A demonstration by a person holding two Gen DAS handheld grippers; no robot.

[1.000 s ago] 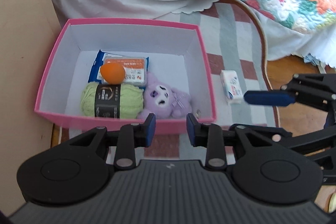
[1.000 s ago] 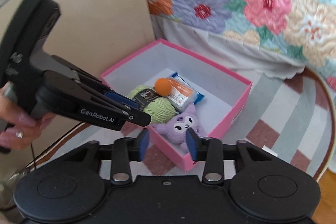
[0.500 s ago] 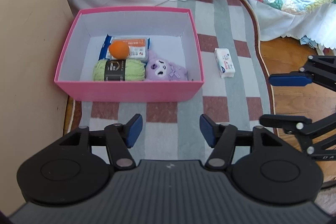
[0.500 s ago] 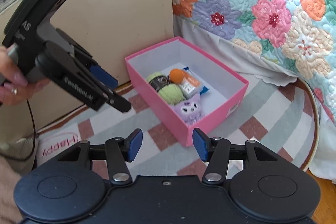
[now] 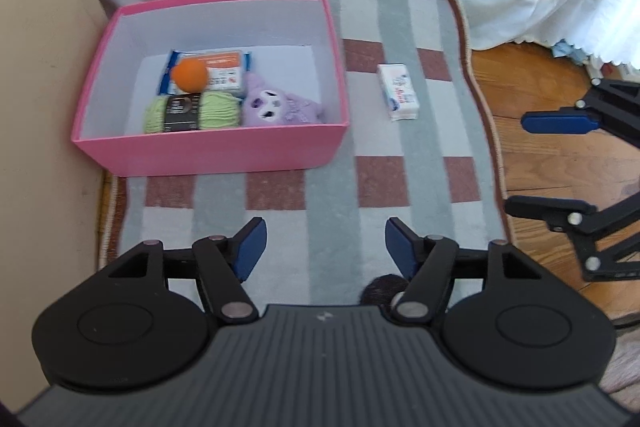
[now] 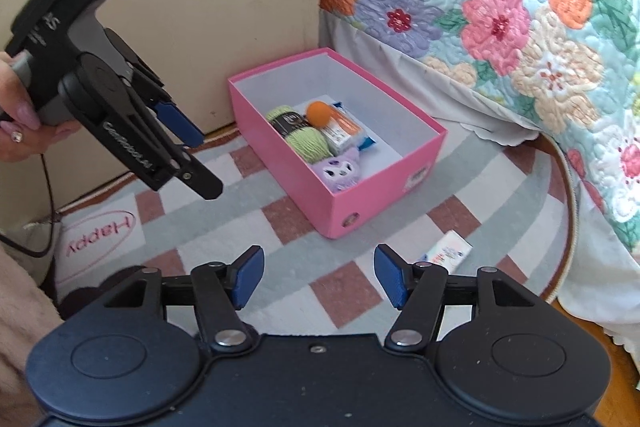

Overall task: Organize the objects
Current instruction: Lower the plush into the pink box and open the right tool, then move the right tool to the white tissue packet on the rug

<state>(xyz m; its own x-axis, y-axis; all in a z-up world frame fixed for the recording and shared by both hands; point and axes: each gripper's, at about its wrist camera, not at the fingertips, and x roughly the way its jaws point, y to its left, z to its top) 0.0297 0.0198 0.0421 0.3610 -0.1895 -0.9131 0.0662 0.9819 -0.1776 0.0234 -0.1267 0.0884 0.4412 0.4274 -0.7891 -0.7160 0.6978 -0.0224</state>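
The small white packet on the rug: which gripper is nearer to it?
Right, probably. The right gripper hangs just before the white packet; the left gripper is farther back, facing the pink box.

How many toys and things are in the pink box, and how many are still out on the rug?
In the pink box:
orange ball: 1
green yarn: 1
purple plush: 1
orange-and-blue packet: 1
On the rug:
white packet: 1
Total: 5

Left claw (image 5: 322, 247) and right claw (image 6: 318, 277) drawn back from pink box (image 5: 208, 147), jaws just opened, empty.
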